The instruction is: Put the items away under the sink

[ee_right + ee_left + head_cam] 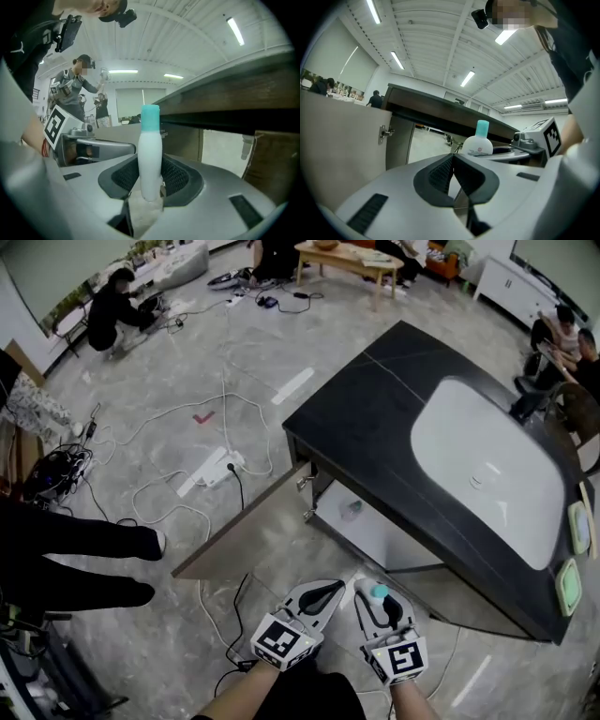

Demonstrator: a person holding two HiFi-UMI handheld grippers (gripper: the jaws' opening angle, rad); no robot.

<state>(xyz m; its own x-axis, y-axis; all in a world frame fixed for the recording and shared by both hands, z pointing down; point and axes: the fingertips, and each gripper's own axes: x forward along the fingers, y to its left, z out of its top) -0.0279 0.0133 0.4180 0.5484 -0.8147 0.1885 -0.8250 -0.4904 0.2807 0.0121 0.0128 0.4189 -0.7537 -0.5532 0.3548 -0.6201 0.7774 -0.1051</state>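
Two tools abreast; left tool [453, 163] closed, right tool [151, 177] on bottle [150, 140]

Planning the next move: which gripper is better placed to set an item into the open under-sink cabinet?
Right. The right gripper clamps the white plastic bottle with a teal cap upright, facing the open under-sink cabinet. The left gripper is shut and empty.

Cabinet opening [375, 532] under the sink is standing free to frontal entry. The dark countertop [375, 409] is overhanging it, limiting headroom. The open left door [246, 532] is walling off the left flank. A small item [352, 511] is occupying the cabinet floor's left part. Cables [211, 610] are trailing across the floor before the opening.
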